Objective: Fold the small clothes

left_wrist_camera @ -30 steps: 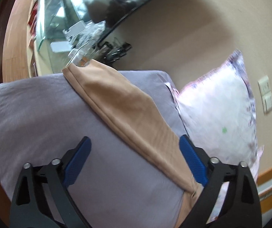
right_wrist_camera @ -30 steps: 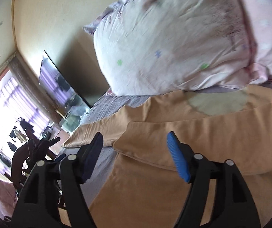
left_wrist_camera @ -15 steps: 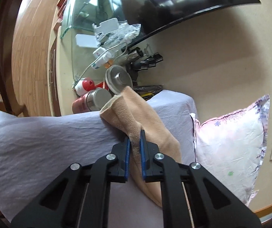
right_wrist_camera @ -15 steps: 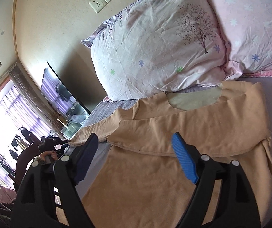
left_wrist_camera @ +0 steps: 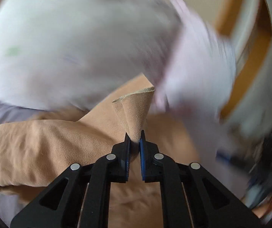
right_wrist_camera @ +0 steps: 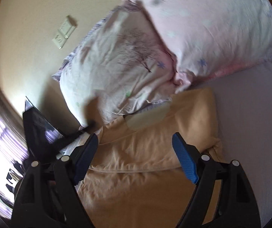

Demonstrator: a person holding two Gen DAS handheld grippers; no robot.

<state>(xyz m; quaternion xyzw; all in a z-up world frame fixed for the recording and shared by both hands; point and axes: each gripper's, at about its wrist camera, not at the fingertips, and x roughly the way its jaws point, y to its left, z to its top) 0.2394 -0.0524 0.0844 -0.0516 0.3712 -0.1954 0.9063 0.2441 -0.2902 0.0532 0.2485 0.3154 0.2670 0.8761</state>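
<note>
A tan long-sleeved shirt (right_wrist_camera: 155,152) lies on the lilac bed sheet (right_wrist_camera: 254,133), its neck opening toward the pillows. In the left wrist view the shirt (left_wrist_camera: 50,142) lies below my left gripper (left_wrist_camera: 135,138), which is shut on the end of the tan sleeve (left_wrist_camera: 136,110) and holds it up over the shirt's body. My right gripper (right_wrist_camera: 135,150) is open and empty, hovering just above the folded upper part of the shirt.
Two floral pillows (right_wrist_camera: 136,62) lean against the beige wall behind the shirt, with a wall socket (right_wrist_camera: 64,32) above. A dark TV screen (right_wrist_camera: 39,125) and a bright window (right_wrist_camera: 1,152) are at the left. The left wrist view is heavily blurred.
My left gripper closed on the sleeve end at the bed's edge and has swung it toward the pillows, over the shirt. My right gripper stayed open and tilted closer to the shirt.
</note>
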